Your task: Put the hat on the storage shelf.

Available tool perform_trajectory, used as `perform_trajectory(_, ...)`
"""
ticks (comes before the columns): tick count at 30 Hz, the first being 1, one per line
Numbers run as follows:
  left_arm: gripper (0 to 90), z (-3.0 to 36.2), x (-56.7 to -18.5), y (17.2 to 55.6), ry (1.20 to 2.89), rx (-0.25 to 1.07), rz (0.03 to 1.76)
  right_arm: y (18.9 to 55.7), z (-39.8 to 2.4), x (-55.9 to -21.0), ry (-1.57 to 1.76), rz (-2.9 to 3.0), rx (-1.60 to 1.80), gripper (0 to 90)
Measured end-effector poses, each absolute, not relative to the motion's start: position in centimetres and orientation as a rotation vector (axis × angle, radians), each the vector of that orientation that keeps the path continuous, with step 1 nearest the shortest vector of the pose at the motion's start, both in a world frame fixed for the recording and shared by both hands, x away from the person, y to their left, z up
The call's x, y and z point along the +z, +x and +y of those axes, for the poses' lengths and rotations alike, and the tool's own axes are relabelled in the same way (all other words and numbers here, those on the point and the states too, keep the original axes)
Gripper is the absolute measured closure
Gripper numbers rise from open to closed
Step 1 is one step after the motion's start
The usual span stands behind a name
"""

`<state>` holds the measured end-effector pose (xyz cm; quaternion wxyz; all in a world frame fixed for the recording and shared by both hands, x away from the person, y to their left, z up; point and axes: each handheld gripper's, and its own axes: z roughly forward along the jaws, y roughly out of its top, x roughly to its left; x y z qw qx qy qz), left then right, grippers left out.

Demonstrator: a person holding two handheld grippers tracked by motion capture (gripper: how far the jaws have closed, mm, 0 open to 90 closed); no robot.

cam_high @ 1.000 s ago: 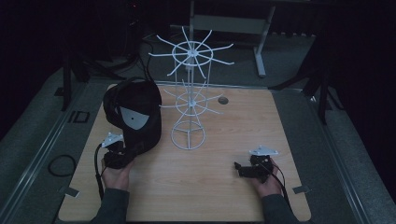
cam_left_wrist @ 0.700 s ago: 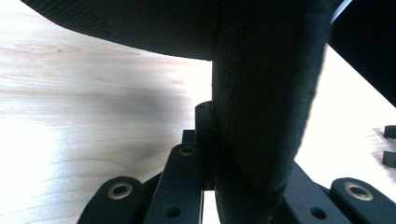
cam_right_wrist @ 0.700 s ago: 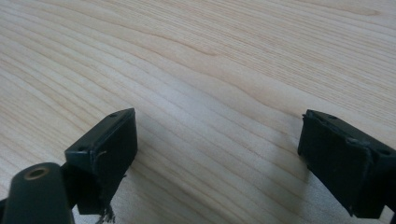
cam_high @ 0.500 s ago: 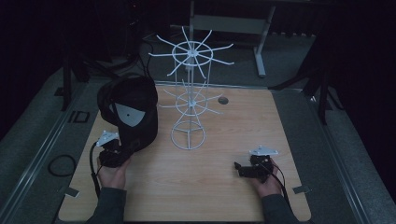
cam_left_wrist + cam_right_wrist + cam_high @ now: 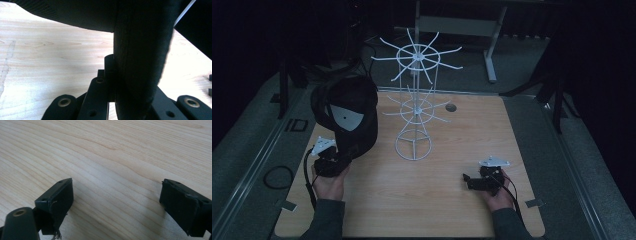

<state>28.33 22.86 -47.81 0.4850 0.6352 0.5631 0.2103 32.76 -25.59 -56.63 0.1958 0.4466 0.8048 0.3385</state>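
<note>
A black cap (image 5: 357, 100) hangs tilted over the left part of the wooden table (image 5: 447, 210), its pale inner label facing me. My left gripper (image 5: 346, 155) is shut on the cap's lower edge; in the left gripper view the dark fabric (image 5: 142, 50) runs down between the black jaws. A white wire rack (image 5: 414, 110) with two rings of spokes stands mid-table, just right of the cap. My right gripper (image 5: 468, 181) rests low at the front right, pointing left, jaws open over bare wood (image 5: 112, 150) with nothing between its fingers (image 5: 56, 195).
A small round hole (image 5: 451, 107) sits in the tabletop behind the rack. A cable loop (image 5: 277, 176) lies on the grey floor at the left. A grey desk frame (image 5: 457, 25) stands beyond the table's far edge.
The left gripper and the cap have shifted a little to the left, away from the rack. The right gripper has stayed put.
</note>
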Motion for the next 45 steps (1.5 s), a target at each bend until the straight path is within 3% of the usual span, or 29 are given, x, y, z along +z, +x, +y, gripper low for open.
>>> perform_trajectory(45,86.8,22.4,-45.1,27.8,1.535,0.64,1.306,32.8,-25.6,-56.6,1.25,2.254,0.948,11.7)
